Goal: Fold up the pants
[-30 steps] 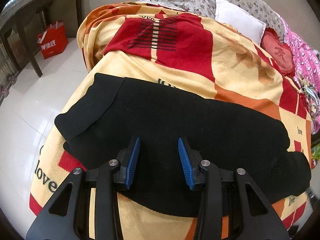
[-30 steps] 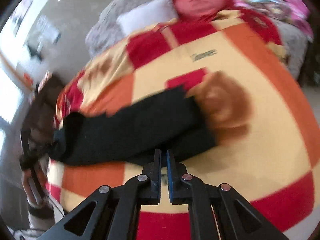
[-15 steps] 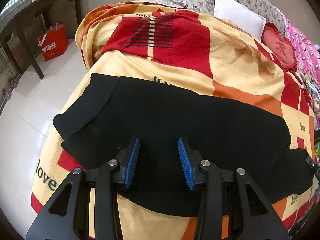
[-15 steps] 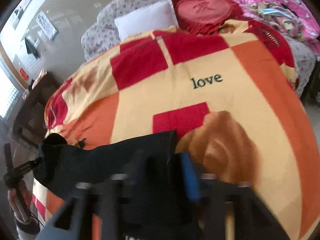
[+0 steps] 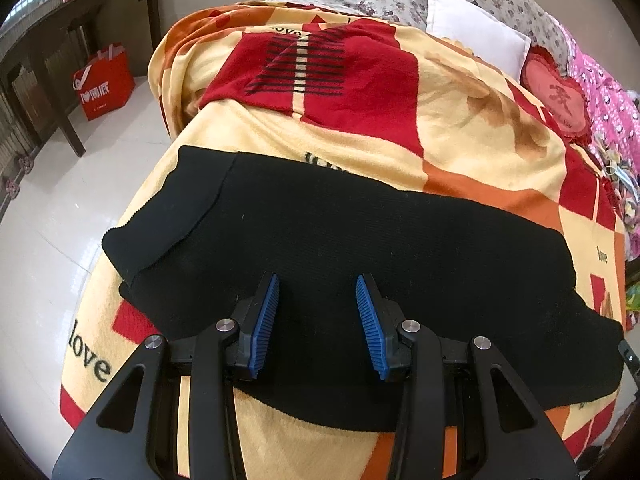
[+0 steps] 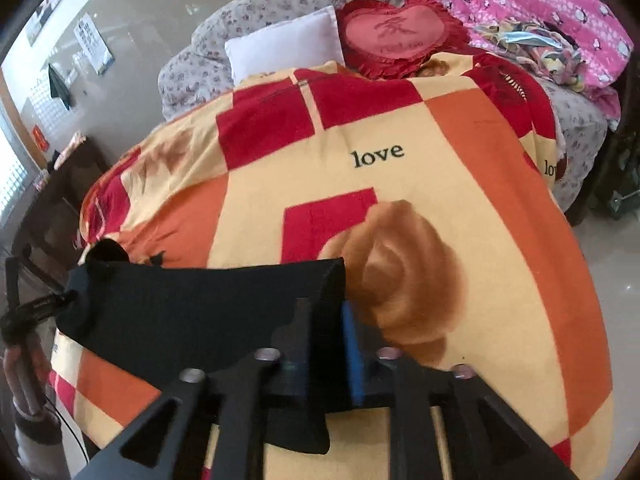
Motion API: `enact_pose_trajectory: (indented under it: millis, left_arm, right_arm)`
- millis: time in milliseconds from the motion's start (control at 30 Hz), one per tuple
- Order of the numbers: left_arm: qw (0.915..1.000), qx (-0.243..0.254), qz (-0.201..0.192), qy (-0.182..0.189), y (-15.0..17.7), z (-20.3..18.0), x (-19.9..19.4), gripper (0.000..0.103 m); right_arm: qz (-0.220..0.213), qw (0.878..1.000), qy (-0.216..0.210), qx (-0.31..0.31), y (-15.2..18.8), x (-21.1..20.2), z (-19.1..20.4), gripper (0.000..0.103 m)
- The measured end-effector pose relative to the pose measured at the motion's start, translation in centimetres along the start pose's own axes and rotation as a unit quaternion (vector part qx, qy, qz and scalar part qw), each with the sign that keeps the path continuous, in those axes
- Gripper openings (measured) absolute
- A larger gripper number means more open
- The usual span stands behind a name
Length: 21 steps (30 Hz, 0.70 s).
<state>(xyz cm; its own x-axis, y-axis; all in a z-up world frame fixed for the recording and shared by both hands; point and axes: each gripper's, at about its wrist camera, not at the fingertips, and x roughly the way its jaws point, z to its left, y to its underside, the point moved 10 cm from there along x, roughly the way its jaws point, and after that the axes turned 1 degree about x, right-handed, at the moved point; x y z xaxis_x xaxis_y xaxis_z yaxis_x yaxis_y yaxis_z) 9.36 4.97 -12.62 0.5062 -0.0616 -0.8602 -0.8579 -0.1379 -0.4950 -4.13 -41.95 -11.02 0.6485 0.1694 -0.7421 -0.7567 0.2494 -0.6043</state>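
Right gripper (image 6: 326, 354) had just been opening, its jaws apart around the pants (image 5: 360, 248) hem on the bed (image 5: 460, 120), and I feared closing crooked would bunch it.

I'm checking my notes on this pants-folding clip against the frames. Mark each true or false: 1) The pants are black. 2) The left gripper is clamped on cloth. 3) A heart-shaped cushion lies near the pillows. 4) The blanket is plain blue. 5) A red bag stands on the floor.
1) True: the pants are black.
2) False: the left gripper hovers open over them.
3) True: heart-shaped cushion beside the white pillow.
4) False: the blanket is yellow, red and orange.
5) True: red bag, by the dark table.
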Motion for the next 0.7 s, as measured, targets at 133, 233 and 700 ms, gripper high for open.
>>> enact_pose_trajectory:
  millis: [133, 233, 700]
  left_arm:
    - [1.0, 0.001, -0.001, -0.001, 0.0, 0.0, 0.0, 0.039]
    - [1.0, 0.004, -0.002, -0.007, 0.1, 0.0, 0.0, 0.041]
    - [0.9998, -0.013, -0.011, 0.01, -0.3, 0.1, -1.5, 0.041]
  right_arm:
    - [0.014, 1.0, 0.001, 0.016, 0.2, 0.7, -0.6, 0.048]
    - [0.031, 0.996, -0.062, 0.058, 0.9, 2.4, -0.4, 0.047]
    - [-0.133, 0.988, -0.034, -0.073, -4.5, -10.2, 5.3, 0.008]
